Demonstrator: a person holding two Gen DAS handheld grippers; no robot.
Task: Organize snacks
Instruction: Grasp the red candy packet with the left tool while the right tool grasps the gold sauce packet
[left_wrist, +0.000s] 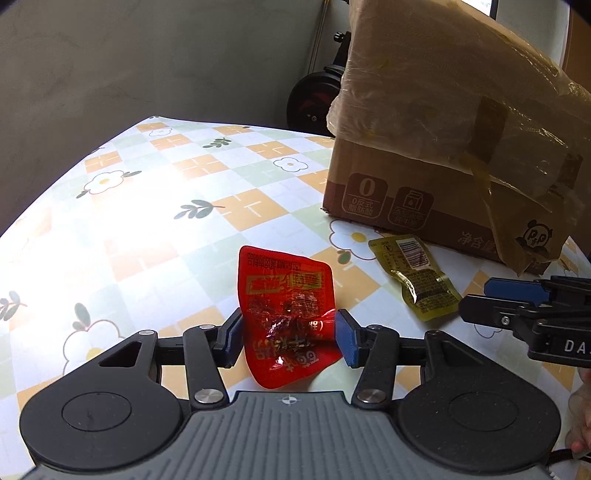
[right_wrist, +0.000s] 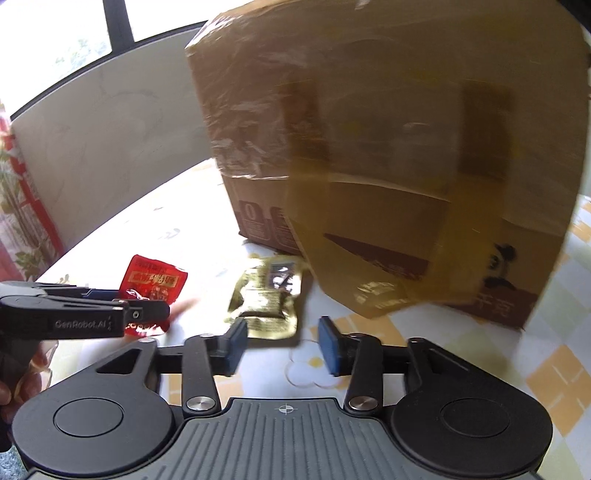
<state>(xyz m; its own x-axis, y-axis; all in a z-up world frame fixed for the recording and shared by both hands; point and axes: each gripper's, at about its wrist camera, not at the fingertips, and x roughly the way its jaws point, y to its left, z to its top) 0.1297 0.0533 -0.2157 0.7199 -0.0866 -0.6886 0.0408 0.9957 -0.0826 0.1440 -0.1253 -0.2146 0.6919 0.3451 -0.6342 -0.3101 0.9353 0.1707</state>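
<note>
On the table (left_wrist: 155, 206), which wears a checked cloth printed with flowers and leaves, two snack packets lie in front of a tall cardboard box (left_wrist: 436, 122) wrapped in clear tape. Your left gripper (left_wrist: 290, 338) has its fingers pinching the red packet (left_wrist: 286, 299), one blue pad against each side edge, and the foil crumples between them. The packet's upper part stands up a little off the cloth, so you appear to be at the picking-up step for this snack.

To the right, just beside the foot of the box, the gold packet (right_wrist: 267, 304) lies flat on the cloth. Your right gripper (right_wrist: 282, 345) is just short of it with its fingers spread and nothing between them; the near edge of the packet sits close to the left pad, off centre in the gap. That view is blurred, so whether the pad touches the packet cannot be told.

No tray or open container shows in either view, and the box's top is out of sight, so where the snacks belong cannot be told from here.

For the next move, you would want to lift the red packet clear with a firm pinch, since slick foil may slip. With the right hand, you would likely shift slightly left and forward until the gold packet sits squarely between the fingers, then close on it.
</note>
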